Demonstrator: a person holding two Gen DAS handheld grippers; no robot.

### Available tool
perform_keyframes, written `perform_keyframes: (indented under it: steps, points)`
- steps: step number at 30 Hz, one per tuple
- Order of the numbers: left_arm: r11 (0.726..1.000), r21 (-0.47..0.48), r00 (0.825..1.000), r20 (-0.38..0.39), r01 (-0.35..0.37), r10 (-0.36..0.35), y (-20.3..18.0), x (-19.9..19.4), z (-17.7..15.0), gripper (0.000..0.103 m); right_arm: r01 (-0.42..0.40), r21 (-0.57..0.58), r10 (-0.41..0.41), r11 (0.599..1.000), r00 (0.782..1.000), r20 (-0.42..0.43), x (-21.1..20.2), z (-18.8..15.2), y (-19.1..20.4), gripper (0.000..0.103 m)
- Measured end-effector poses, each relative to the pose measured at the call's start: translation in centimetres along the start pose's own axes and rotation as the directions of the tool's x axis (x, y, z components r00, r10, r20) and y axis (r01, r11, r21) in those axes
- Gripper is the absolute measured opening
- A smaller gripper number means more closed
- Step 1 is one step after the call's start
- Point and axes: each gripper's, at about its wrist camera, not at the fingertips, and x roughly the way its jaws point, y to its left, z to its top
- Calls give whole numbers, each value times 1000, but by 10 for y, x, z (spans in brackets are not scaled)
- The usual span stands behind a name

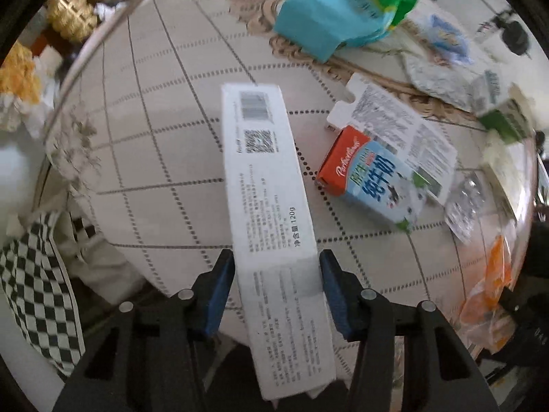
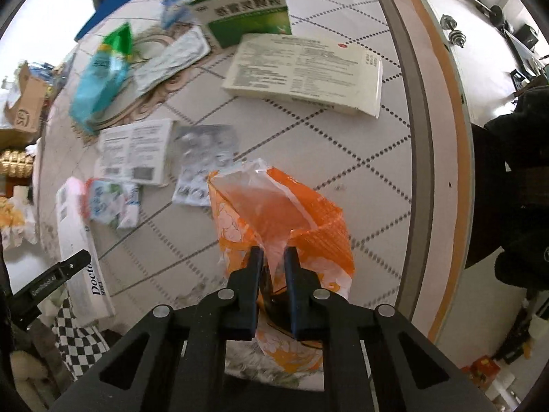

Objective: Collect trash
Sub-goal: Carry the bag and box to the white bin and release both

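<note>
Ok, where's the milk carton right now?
The milk carton lies on the table, right of the long white box held in the left gripper, overlapping a printed leaflet.

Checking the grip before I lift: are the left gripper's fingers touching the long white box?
Touching. In the left wrist view both blue pads press the sides of the long white box, no gap showing.

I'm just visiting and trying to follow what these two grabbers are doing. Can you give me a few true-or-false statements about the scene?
1. The left gripper clamps a long white cardboard box. True.
2. The right gripper is empty. False: it pinches an orange and clear plastic bag.
3. A red and blue milk carton lies on the tabletop. True.
4. The green and white medicine box is inside the bag. False: it sits on the table.
</note>
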Motion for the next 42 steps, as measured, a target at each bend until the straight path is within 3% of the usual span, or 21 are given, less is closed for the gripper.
perform_keyframes:
  steps: [7,8,12,16,21,26,30,33,36,38,39,40,41,42]
  points:
    - [993,104,990,122,64,-77,28,-63,-66,47,-61,7,60,998,996,60,-25,-58,29,13]
    - [990,115,987,134,78,-93,33,-42,-70,47,-68,10,67,998,995,69,-30,-75,37,13]
    - [978,147,974,149,148,-170,57,-19,-77,47,-92,14,91,996,993,79,-41,-128,50,13]
    - [965,129,965,104,226,-240,85,-1,-121,47,-117,14,117,993,993,14,-18,-189,72,13]
    - [950,7,950,6,312,-312,125,58,-165,47,-106,-14,103,994,987,-125,58,-242,90,13]
    - [942,-115,945,-55,315,-323,147,165,-169,46,-66,-42,55,997,976,-212,181,-264,97,13]
    - [929,-177,932,-106,326,-347,150,280,-158,46,-50,-25,43,998,970,-237,288,-266,88,13]
    - [924,-192,909,-198,331,-367,142,360,-153,47,-43,-2,41,999,963,-266,360,-264,75,13]
    - [903,-218,862,-281,370,-422,135,421,-153,48,-53,22,57,998,953,-297,421,-259,62,16]
    - [907,-227,858,-306,355,-413,134,446,-155,48,-67,15,68,998,949,-309,450,-255,57,17]
    - [908,-230,860,-305,350,-409,136,451,-156,54,-75,11,75,997,946,-316,459,-255,53,24]
    - [908,-233,862,-299,349,-409,137,453,-157,72,-82,3,79,997,944,-319,466,-255,51,40]
    - [909,-241,869,-289,340,-402,140,455,-158,80,-85,-6,79,996,945,-316,471,-253,47,50]
    - [912,-250,879,-276,325,-388,143,452,-161,90,-91,-13,82,996,946,-315,472,-251,47,67]
